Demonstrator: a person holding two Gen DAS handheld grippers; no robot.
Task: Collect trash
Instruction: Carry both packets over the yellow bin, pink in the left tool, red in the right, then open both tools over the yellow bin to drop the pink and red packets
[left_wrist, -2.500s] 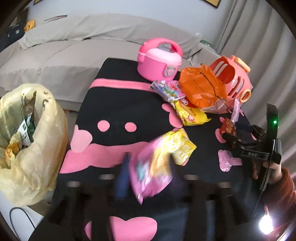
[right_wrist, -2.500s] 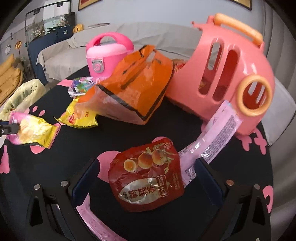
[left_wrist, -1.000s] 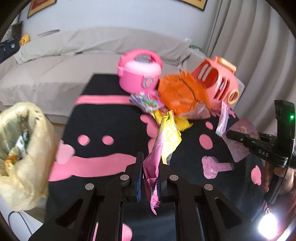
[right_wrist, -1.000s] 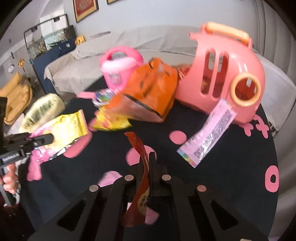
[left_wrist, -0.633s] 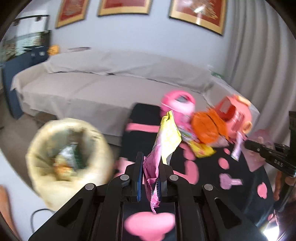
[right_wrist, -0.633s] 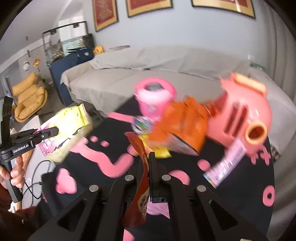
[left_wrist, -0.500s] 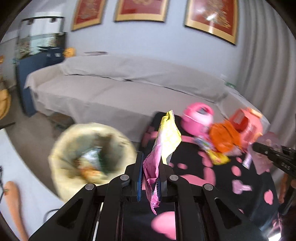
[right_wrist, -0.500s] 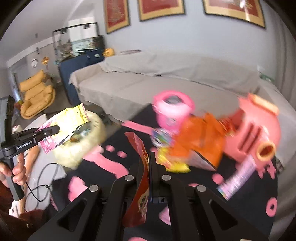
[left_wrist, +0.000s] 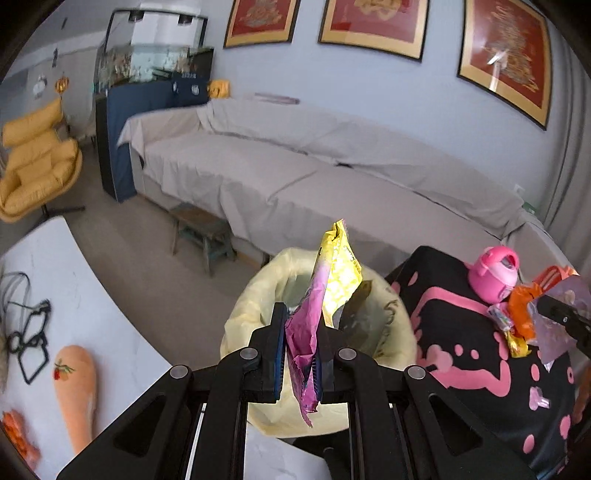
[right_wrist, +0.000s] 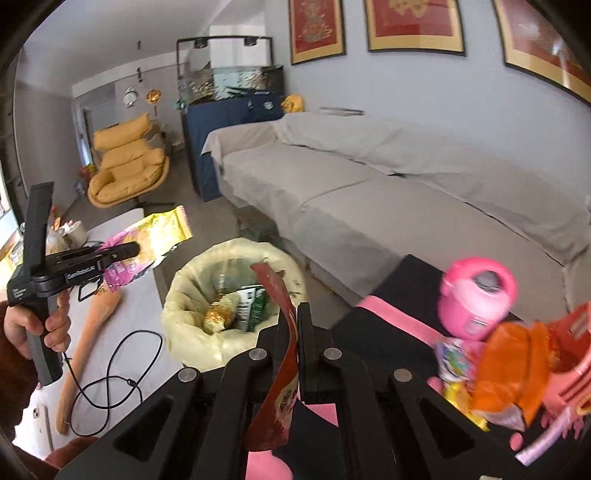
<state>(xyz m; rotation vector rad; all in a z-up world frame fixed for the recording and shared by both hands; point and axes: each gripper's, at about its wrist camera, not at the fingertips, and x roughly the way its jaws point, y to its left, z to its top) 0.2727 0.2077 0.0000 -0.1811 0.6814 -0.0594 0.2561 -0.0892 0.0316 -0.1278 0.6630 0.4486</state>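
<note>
Two wrappers are on their way to the bin, one in each gripper. From the left wrist, the left gripper (left_wrist: 300, 349) is clamped on a pink-and-yellow snack packet (left_wrist: 325, 295), held upright over the yellow-lined trash bag (left_wrist: 391, 332) beside the black-and-pink table (left_wrist: 480, 369). From the right wrist, the right gripper (right_wrist: 294, 341) pinches a red pouch (right_wrist: 282, 369) edge-on, near the same bag's mouth (right_wrist: 177, 317). The carry looks nearly over; next, each gripper likely needs to hang above the opening and let go.
</note>
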